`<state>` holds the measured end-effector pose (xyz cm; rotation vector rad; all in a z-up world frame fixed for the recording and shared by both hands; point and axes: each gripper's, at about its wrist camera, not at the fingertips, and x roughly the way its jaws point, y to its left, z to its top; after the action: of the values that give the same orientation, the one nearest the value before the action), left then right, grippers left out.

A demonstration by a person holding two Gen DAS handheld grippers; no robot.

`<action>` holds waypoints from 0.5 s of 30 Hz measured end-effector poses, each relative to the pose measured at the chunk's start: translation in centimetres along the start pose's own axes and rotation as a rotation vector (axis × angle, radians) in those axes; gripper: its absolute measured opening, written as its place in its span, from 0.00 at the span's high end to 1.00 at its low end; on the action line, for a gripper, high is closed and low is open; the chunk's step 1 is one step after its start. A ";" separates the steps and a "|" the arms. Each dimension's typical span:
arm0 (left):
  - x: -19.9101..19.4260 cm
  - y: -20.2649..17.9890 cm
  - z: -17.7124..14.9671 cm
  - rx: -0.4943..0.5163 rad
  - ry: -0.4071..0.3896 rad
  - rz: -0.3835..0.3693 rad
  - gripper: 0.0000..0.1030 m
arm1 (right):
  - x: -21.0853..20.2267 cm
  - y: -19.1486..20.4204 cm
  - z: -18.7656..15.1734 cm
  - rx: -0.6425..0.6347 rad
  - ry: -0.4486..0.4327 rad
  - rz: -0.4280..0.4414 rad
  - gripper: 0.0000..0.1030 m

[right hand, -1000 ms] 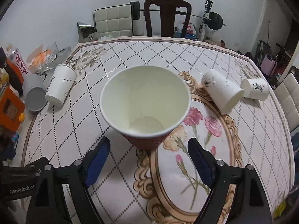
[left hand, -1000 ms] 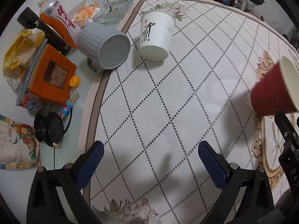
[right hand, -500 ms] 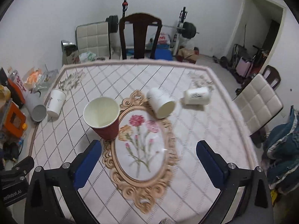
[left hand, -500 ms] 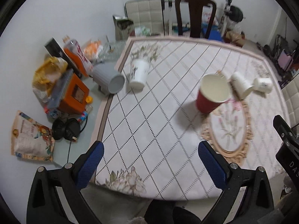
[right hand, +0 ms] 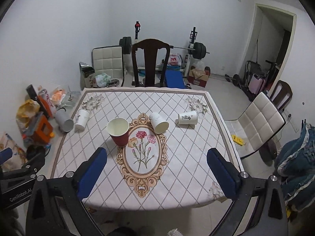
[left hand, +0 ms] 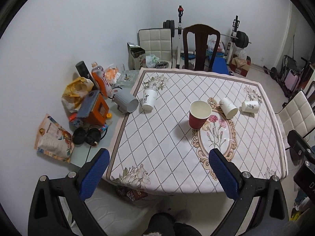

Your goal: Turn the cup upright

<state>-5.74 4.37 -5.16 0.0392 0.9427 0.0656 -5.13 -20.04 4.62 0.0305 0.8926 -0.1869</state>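
The table (right hand: 177, 177), under a diamond-patterned cloth with an oval flower medallion, is filling the middle of both views. A dark wooden chair (right hand: 150, 63) is standing at its far edge, and a cream padded chair (right hand: 258, 118) is sitting off the right side.

Left gripper (left hand: 157, 175): hanging above the near edge of the table, blue pads spread wide apart, nothing between them. Right gripper (right hand: 156, 174): likewise hanging over the near edge, jaws released and holding nothing. Both are sitting well apart from every cup.

Red cup (right hand: 118, 131): standing upright, mouth up, pale inside showing, its base touching the upper left rim of the medallion border. Same cup (left hand: 198, 117) in the left wrist view is standing near the table centre.

Grey container (left hand: 126, 103): lying on its side just off the cloth's left edge, mouth facing the camera.

White cup (right hand: 158, 123) with the open mouth toward the camera is lying on its side at the medallion's upper right. A second white cup (right hand: 188, 117), with black lettering, is lying on its side further right, apart from the first. A third white cup (right hand: 81, 119) is sitting near the left edge, just beside the grey container; whether it is tilted or mouth down, I cannot tell.

Clutter, including an orange box (left hand: 96, 111), is piling up left of the table.
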 end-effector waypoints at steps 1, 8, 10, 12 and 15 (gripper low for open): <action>-0.8 0.1 -0.1 0.001 -0.006 -0.002 0.00 | -0.7 -0.1 0.0 0.000 0.001 0.003 0.00; -3.3 1.3 -0.4 -0.020 -0.045 -0.035 0.00 | -4.6 -0.2 -0.3 -0.003 -0.005 0.013 0.00; -3.6 1.4 -0.3 -0.019 -0.048 -0.037 0.00 | -5.3 -0.1 -0.4 -0.001 -0.007 0.008 0.00; -3.9 1.5 -0.4 -0.012 -0.057 -0.040 0.00 | -5.7 0.0 -0.4 0.003 0.000 0.011 0.00; -4.2 1.8 -0.3 -0.003 -0.067 -0.036 0.00 | -6.3 0.3 -0.4 0.005 -0.011 0.001 0.00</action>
<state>-8.47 5.81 -1.81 0.0219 0.8764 0.0320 -9.24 -18.73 9.23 0.0348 0.8814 -0.1887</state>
